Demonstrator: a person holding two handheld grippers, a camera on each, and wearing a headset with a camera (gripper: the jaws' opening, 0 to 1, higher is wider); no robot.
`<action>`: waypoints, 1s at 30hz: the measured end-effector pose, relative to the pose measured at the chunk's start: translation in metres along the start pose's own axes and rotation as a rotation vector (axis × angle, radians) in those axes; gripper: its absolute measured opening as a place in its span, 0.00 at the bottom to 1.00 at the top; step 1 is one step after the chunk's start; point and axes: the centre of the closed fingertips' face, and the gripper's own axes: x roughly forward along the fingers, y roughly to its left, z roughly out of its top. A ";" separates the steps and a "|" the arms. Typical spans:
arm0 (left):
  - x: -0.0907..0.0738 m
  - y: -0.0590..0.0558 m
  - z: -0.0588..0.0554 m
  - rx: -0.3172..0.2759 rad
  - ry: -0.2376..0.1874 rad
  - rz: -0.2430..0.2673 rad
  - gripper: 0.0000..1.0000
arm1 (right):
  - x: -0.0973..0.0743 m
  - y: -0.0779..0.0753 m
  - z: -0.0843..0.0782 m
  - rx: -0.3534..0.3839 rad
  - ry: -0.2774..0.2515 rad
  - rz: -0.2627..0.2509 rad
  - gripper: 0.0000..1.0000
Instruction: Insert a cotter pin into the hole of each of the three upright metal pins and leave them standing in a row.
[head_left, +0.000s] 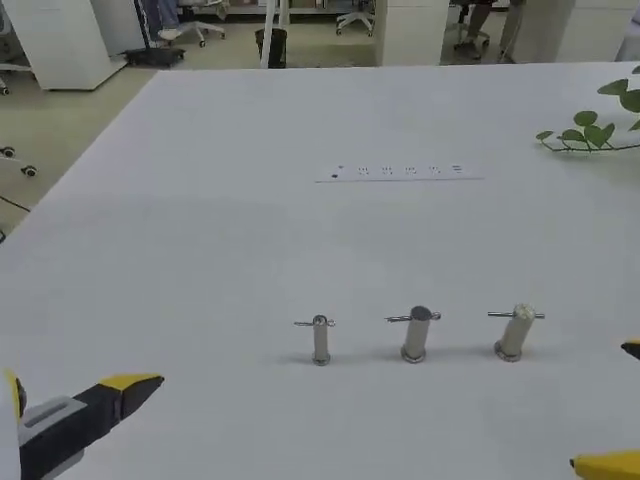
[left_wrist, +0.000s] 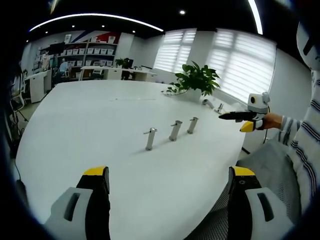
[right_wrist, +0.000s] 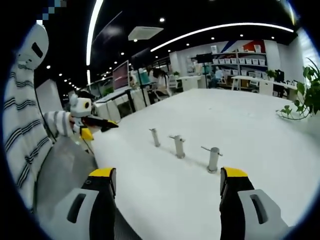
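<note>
Nearest the lens in the head view, the left gripper (head_left: 72, 392) enters at the lower left corner with its yellow-tipped jaws spread and nothing between them; the right gripper (head_left: 620, 405) shows only its jaw tips at the lower right edge, likewise apart. Each gripper's own view confirms this: the left gripper (left_wrist: 168, 172) and the right gripper (right_wrist: 168, 173) both stand wide open and empty over the near edge of the white table (head_left: 300, 230). Beyond them, well apart from either tool, three upright metal pins stand in a row on the tabletop: the left pin (head_left: 320, 342), the middle pin (head_left: 415, 338) and the right pin (head_left: 513, 336), evenly spaced and none touching another. A thin cotter pin crosses the top of each: one through the left pin (head_left: 314, 323), one through the middle pin (head_left: 405, 318) and one through the right pin (head_left: 516, 315), all lying roughly level. Farther back on the table lies a flat white power strip (head_left: 400, 172), and a leafy green plant (head_left: 595, 130) reaches in at the right edge. In the left gripper view the right gripper (left_wrist: 247, 120) appears at the right, held by a person in a striped sleeve (left_wrist: 305, 135); in the right gripper view the left gripper (right_wrist: 95, 125) appears at the left.
</note>
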 end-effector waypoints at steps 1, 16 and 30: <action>0.000 0.000 -0.001 -0.008 0.005 0.001 0.99 | 0.000 0.000 -0.001 0.012 0.006 -0.005 0.87; -0.007 0.005 0.004 -0.004 0.009 0.069 0.99 | 0.011 0.003 -0.011 0.111 0.002 -0.023 1.00; -0.017 0.004 -0.002 -0.030 0.017 0.121 0.99 | 0.015 0.004 -0.019 0.061 0.099 0.016 1.00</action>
